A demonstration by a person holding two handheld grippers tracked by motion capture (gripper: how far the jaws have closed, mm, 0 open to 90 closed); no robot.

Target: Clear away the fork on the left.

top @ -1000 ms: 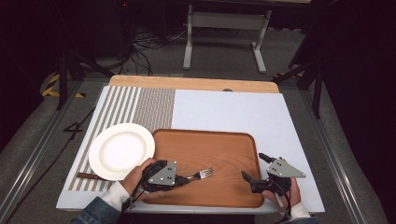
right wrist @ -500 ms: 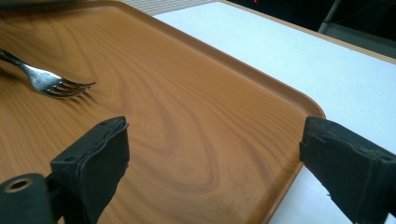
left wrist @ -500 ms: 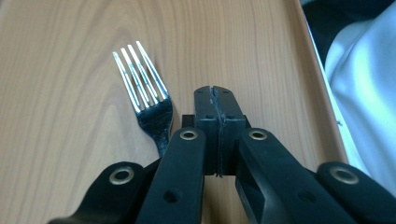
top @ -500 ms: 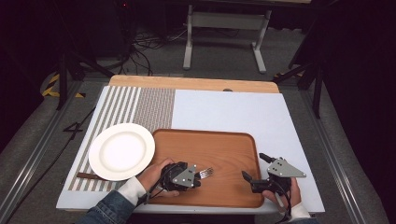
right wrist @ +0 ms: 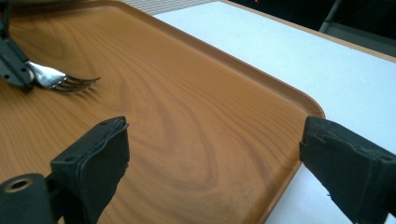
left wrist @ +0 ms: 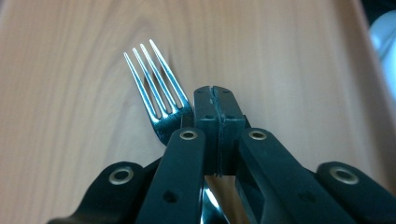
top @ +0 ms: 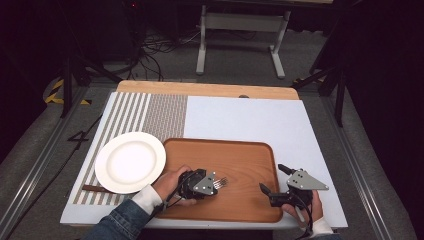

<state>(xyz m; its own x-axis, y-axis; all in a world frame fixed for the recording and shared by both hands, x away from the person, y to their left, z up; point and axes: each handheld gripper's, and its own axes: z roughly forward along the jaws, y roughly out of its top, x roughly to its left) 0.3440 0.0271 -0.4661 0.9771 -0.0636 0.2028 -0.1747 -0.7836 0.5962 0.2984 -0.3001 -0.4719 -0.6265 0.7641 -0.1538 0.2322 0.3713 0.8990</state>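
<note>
High view: at the lower middle of the frame, the left tongs (top: 216, 183) are clamped on a fork (top: 220, 183), its tines pointing right over the brown tray (top: 250, 150). Left gripper view puts the jaws pressed together on the fork's neck, tines (left wrist: 152, 79) fanning toward the upper left above the wood grain; whether the fork rests on the tray or rides just above it cannot be told. At lower right, the right tongs (top: 274, 180) stand wide apart, one jaw over the tray's right rim, the other over the table (top: 240, 115), holding nothing. A white plate (top: 130, 161) sits at left, overlapping the tray's corner. The step in hand looks like carrying the fork; the next move likely calls for a steady, level grip while it travels to its spot, then a gentle release.
</note>
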